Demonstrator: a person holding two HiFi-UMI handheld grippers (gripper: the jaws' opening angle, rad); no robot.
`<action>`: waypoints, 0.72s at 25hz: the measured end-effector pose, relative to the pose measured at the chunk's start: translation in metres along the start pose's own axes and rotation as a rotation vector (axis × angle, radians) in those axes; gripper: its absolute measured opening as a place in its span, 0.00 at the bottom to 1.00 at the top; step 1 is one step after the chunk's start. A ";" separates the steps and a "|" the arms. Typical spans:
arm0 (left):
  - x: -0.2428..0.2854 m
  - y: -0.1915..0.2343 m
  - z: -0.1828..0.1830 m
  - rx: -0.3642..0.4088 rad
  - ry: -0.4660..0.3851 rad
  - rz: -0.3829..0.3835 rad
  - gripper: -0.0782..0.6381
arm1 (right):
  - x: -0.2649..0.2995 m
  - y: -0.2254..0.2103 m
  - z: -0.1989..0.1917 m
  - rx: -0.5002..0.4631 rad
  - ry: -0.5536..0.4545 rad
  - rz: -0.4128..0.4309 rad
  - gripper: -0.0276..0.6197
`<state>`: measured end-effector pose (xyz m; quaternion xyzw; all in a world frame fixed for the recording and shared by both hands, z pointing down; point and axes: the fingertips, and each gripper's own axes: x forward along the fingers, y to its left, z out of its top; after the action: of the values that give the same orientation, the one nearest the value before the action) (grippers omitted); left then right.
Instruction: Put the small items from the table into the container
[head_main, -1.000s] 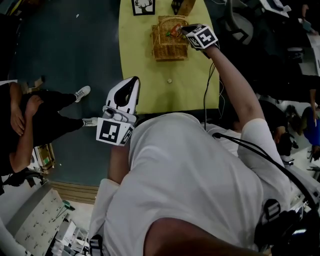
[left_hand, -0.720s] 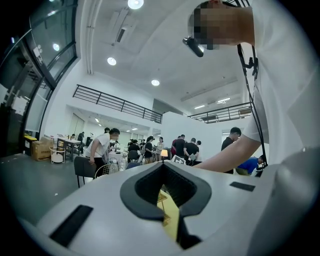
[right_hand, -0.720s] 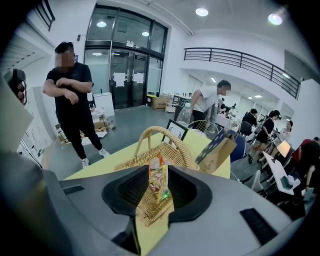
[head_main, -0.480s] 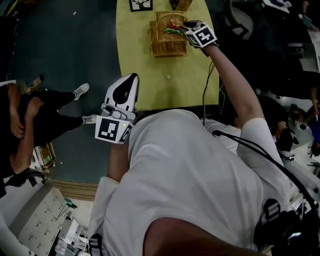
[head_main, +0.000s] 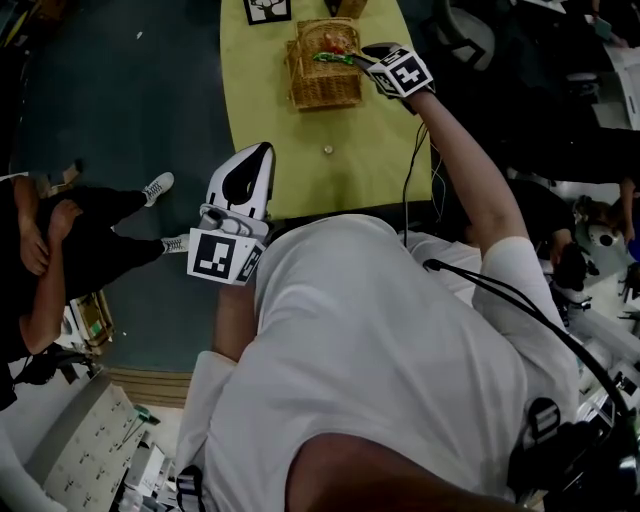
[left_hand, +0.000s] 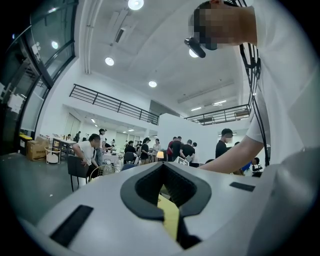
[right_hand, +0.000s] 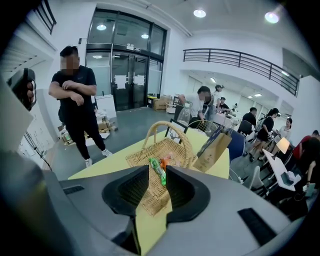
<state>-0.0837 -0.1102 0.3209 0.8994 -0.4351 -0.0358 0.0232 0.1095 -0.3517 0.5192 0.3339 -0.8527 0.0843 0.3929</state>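
Head view, steeply down: the right gripper (head_main: 360, 55) reaches across a yellow-green table (head_main: 372, 150) to a wicker basket (head_main: 318, 88). Its jaws stand well apart with nothing clamped between them. A green item (head_main: 329, 58) lies on the basket's rim just off the jaw tips, and what it is cannot be made out. Beside it in the basket sits an orange item (head_main: 336, 43), too small and dim to identify. One small pale item (head_main: 327, 150) lies alone on the bare tabletop, between the basket and the near edge.

The left gripper (head_main: 265, 148) is held level at the table's near left corner, its jaws drawn together at the tips and holding nothing. Its own view looks out into the hall and catches only a sliver of yellow tabletop through the jaws.

The wearer's white shirt (head_main: 380, 360) fills the lower half of the head view and hides the table's near edge. A framed picture (head_main: 266, 8) is cut off by the top border. A paper bag (right_hand: 212, 150) stands behind the basket. A person in black (head_main: 45, 245) is cropped at the left.
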 end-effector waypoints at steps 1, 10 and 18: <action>-0.001 -0.002 0.002 -0.003 -0.004 -0.003 0.12 | -0.002 0.002 -0.001 -0.001 0.000 0.003 0.22; -0.005 -0.018 -0.002 -0.005 0.000 -0.009 0.12 | -0.002 0.027 -0.033 0.002 0.035 0.061 0.22; -0.016 -0.023 -0.018 -0.033 0.049 0.011 0.12 | 0.019 0.075 -0.079 0.007 0.098 0.166 0.22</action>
<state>-0.0738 -0.0828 0.3378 0.8971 -0.4387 -0.0207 0.0487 0.1012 -0.2718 0.5958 0.2590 -0.8568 0.1358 0.4247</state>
